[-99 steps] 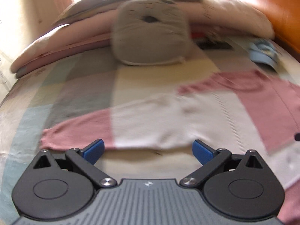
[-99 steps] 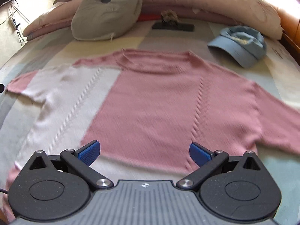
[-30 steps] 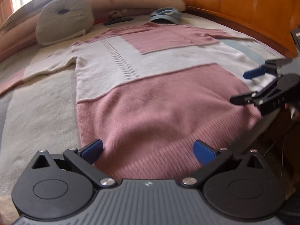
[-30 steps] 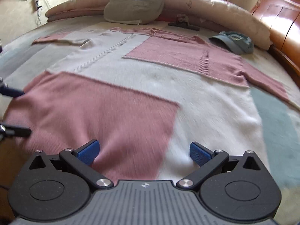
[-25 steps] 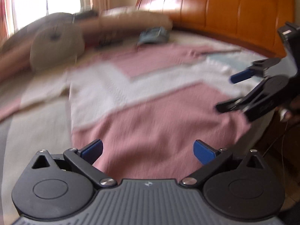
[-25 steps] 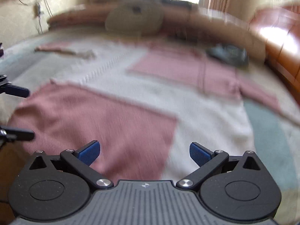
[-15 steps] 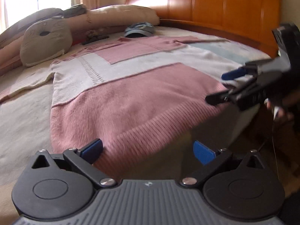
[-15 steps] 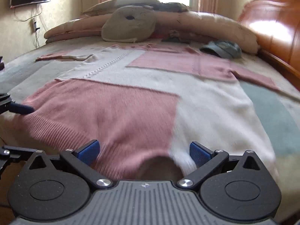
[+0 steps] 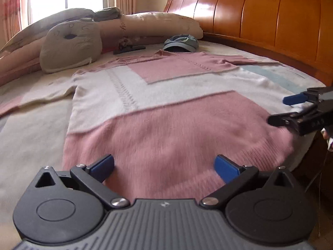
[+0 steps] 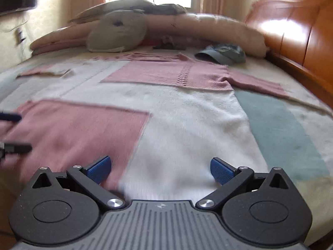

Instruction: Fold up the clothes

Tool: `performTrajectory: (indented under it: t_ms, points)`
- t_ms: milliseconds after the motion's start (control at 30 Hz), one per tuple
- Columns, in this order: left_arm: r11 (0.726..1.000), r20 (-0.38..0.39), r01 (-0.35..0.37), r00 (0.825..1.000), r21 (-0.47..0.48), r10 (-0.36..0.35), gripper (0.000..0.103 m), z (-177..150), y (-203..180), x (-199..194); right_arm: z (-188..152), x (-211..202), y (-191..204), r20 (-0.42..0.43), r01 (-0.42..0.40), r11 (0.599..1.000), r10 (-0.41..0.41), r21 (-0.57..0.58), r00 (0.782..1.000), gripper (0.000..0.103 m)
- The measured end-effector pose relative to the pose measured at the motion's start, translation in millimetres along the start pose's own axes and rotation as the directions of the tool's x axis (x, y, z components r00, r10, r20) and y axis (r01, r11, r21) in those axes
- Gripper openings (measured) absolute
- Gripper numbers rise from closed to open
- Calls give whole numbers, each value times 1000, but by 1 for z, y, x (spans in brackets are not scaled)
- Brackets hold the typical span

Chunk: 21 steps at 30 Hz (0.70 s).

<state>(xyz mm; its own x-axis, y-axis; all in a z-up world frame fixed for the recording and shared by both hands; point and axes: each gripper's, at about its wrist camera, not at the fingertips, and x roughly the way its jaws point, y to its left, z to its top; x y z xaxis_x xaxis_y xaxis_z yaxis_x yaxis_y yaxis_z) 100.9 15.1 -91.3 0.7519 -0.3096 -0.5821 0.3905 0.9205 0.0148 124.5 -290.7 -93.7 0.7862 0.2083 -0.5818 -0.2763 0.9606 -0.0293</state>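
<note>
The sweater (image 9: pixel 166 112) lies flat and face up on the bed (image 9: pixel 25 129), its hem at the bed's near edge and its neck toward the pillows (image 9: pixel 145 27). Its long axis runs straight away from you, hem to collar, with the sleeves spread out to either side.

Your left gripper (image 9: pixel 164 166) sits just off the hem at the sweater's pink corner, jaws spread wide and holding nothing. Your right gripper (image 10: pixel 159 167) is at the same hem over the white corner, also wide open and empty; from the left wrist view it shows at the right side of the hem (image 9: pixel 301 112). Both pairs of blue pads are level with the hem, and neither has cloth between them that I can see.

So the hem is the nearest part to both hands, one corner each, and each gripper points along the sweater's length. That suits taking both hem corners and carrying them up toward the collar, if that is your fold.

A blue cap (image 9: pixel 180 42) lies just beyond the collar, so a hem brought that far could land on it.

The pillows carry faint script, too blurred to read. No brand shows on the sweater.
</note>
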Motion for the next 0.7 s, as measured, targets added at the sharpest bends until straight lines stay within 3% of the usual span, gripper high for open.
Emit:
performTrajectory:
  t_ms: [133, 333, 467, 533, 633, 700]
  points:
    - [1000, -15, -6, 1000, -17, 6, 102, 8, 5, -13, -13, -26, -5, -21, 29, 1000, -29, 4, 999, 103]
    - [1000, 12, -25, 1000, 16, 25, 102, 43, 3, 14, 16, -12, -10, 29, 4, 999, -5, 37, 1000, 103]
    - [995, -65, -52, 997, -81, 47, 102, 29, 16, 31, 19, 14, -24, -42, 42, 991, -37, 129, 998, 103]
    - [996, -50, -58, 997, -66, 55, 102, 17, 20, 21, 6, 4, -32, -7, 39, 990, -38, 133, 999, 103]
    - [997, -71, -58, 996, -57, 54, 102, 13, 25, 7, -7, -15, -35, -40, 86, 991, -82, 98, 996, 103]
    - [997, -73, -52, 996, -56, 48, 102, 19, 30, 3, 0, -20, -39, -68, 66, 991, -59, 113, 996, 103]
